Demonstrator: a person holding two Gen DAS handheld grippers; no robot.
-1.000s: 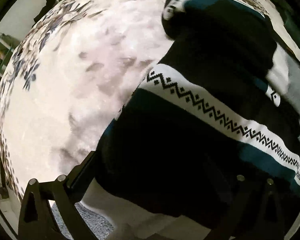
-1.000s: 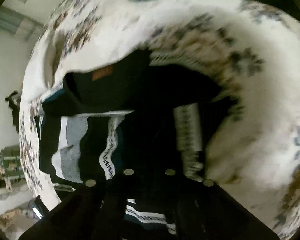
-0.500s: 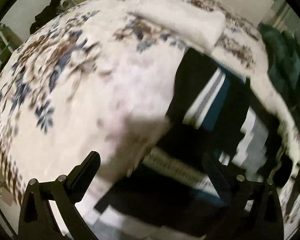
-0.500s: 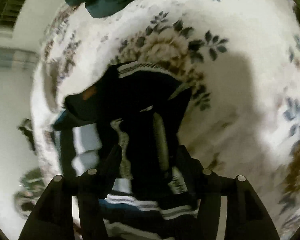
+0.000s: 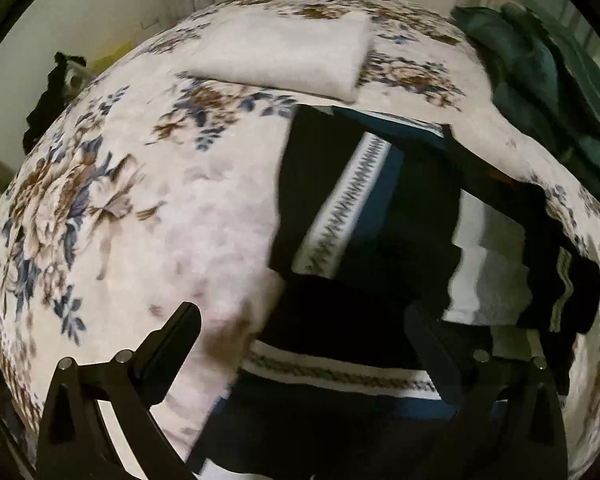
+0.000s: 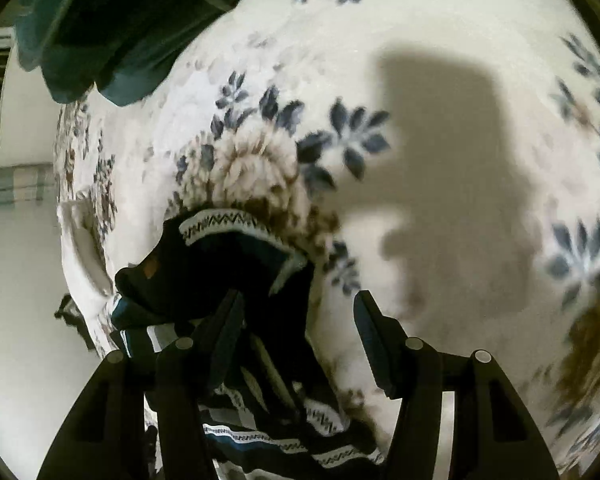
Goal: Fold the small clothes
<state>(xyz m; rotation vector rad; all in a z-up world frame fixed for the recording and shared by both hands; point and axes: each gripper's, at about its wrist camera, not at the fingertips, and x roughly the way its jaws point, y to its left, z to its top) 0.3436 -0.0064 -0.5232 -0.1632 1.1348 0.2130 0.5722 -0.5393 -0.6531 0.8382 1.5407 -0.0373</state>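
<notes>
Spread across the cream floral plush blanket (image 5: 148, 208) lies a black, teal and white patterned knit sweater (image 5: 364, 216), both the left gripper (image 5: 300, 332) and right gripper (image 6: 298, 312) gaping wide, empty.

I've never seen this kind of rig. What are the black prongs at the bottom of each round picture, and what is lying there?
Each picture comes from a fisheye camera on hand-held tongs, looking along its two fingers. The left tongs and the right tongs are both open and hold nothing. Below them lies a dark patterned sweater, partly folded, on a floral blanket. Farther back lie a folded white cloth and a dark green garment. The grey shape in the right view is only a shadow.
</notes>
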